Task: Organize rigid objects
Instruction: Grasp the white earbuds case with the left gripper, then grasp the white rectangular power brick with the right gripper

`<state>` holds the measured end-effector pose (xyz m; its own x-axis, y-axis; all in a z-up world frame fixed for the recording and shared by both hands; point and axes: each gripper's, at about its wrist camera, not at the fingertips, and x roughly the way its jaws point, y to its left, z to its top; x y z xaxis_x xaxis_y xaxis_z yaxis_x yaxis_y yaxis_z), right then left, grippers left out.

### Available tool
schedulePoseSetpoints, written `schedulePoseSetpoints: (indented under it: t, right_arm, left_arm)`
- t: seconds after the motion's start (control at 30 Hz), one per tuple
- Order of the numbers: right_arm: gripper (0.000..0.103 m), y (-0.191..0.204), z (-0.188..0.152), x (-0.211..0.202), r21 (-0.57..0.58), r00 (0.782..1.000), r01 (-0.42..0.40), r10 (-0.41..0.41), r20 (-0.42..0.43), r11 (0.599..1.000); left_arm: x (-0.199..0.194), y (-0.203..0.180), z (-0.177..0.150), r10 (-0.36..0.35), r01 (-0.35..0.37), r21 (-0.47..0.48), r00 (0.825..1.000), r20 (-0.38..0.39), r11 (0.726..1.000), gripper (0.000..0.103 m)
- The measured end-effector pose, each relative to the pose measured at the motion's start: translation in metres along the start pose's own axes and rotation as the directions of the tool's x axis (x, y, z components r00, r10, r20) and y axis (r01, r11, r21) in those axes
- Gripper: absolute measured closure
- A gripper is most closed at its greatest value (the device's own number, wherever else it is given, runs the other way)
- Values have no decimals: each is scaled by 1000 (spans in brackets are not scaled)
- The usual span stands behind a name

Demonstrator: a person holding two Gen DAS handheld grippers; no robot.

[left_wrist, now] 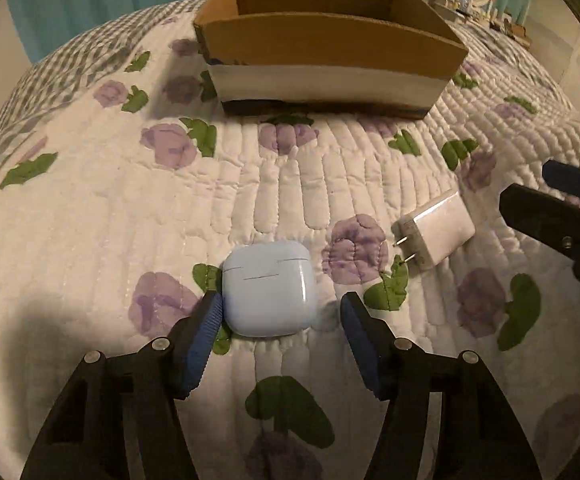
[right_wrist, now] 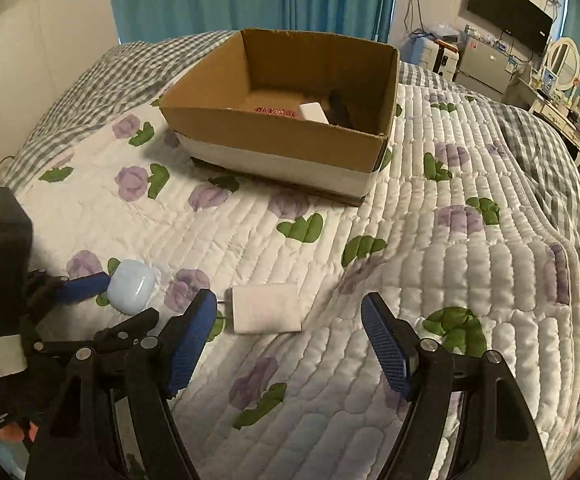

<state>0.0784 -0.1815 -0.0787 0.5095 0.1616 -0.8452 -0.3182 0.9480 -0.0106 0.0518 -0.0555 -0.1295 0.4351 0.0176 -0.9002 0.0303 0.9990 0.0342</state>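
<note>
A pale blue earbud case [left_wrist: 268,290] lies on the quilt between the open fingers of my left gripper [left_wrist: 282,312]; the left pad touches or nearly touches its side, the right pad stands apart. It also shows in the right wrist view [right_wrist: 132,285]. A white plug charger [left_wrist: 434,228] lies to its right, prongs pointing left. In the right wrist view the charger [right_wrist: 266,309] lies just ahead of my open, empty right gripper [right_wrist: 288,316]. The cardboard box [right_wrist: 274,136] stands further back, holding a white item [right_wrist: 314,112] and a red one.
The floral quilt [left_wrist: 130,208] covers the bed. The box [left_wrist: 330,36] stands at the far side in the left wrist view. The right gripper's fingers [left_wrist: 550,216] show at the right edge there. Furniture, a mirror and a TV stand beyond the bed at right.
</note>
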Motion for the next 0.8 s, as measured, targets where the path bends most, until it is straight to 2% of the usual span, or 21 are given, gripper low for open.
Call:
schedulePoseSetpoints:
  t: [0.03, 0.1, 0.23, 0.37, 0.5, 0.57, 0.8]
  right_arm:
    - [29, 1, 0, 1, -3, 1000, 1, -1, -4, 1000]
    - [29, 3, -1, 3, -14, 1000, 8, -8, -14, 1000]
    - [29, 8, -1, 7, -37, 999, 21, -22, -32, 999]
    - [29, 11, -2, 14, -55, 998, 18, -22, -65, 998]
    - [29, 16, 1, 33, -73, 986, 9, -21, -166, 997]
    - [29, 17, 5, 46, -63, 975, -13, -1, -223, 998]
    - [30, 17, 13, 72, -31, 959, -33, 23, -282, 999]
  left_arm:
    - [2, 0, 0, 2, -2, 3, 1000, -1, 1000, 40]
    - [2, 0, -1, -8, 8, 6, 1000, 4, 1000, 55]
    - [-6, 4, 0, -23, 23, -15, 1000, 18, 1000, 55]
    - [-27, 8, 7, -13, 15, -23, 997, 72, 1000, 55]
    - [-42, 14, 18, 16, -13, -25, 993, 119, 1000, 55]
    - [-44, 16, 22, 31, -29, -24, 992, 123, 999, 55]
    - [-39, 26, 28, 28, -22, -60, 994, 103, 998, 55]
